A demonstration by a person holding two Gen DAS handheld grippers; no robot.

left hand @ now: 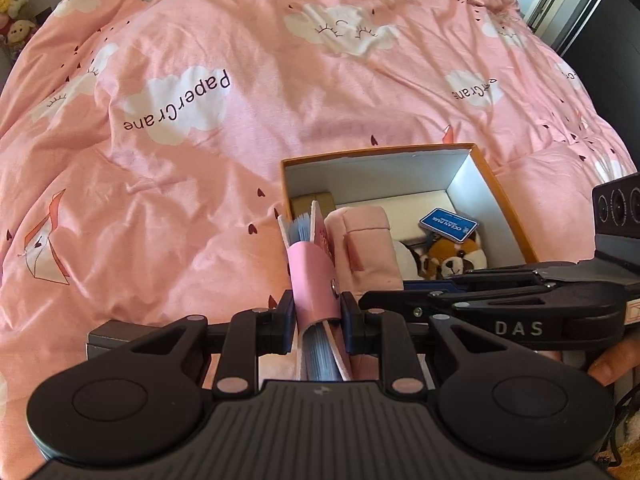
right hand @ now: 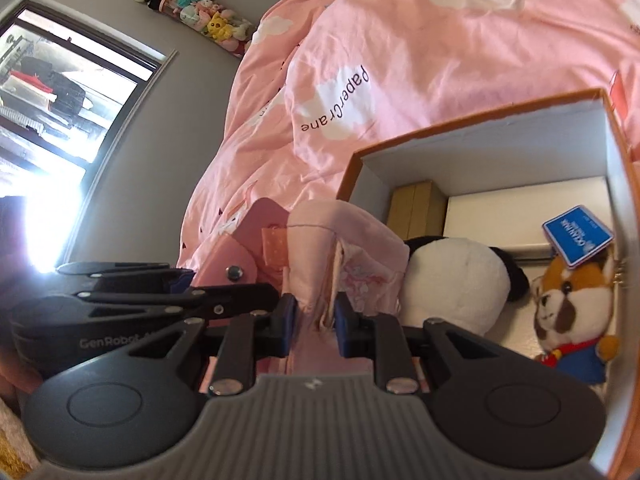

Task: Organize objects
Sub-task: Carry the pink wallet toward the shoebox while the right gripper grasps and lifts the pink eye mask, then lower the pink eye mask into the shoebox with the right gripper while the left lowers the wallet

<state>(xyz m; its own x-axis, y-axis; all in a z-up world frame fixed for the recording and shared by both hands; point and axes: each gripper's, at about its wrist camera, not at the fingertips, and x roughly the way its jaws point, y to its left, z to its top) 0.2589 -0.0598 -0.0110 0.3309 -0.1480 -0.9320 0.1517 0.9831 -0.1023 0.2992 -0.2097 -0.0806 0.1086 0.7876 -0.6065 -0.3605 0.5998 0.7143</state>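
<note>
Pink notebook [left hand: 314,276] pinched in the left gripper [left hand: 316,316] and pink pouch [right hand: 340,256] clamped in the right gripper [right hand: 316,320] hover at the box [left hand: 504,200], plushies already inside, these two apparently left.

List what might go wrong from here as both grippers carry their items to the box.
1. The left gripper pinches the pink notebook only at its strap; the blue pages could fan open or the book could slip.
2. The right gripper grips a fold of the pink cloth pouch, which may sag and catch on the orange box rim.
3. The two grippers sit very close together and could collide; the panda plush and fox plush leave little room.
</note>
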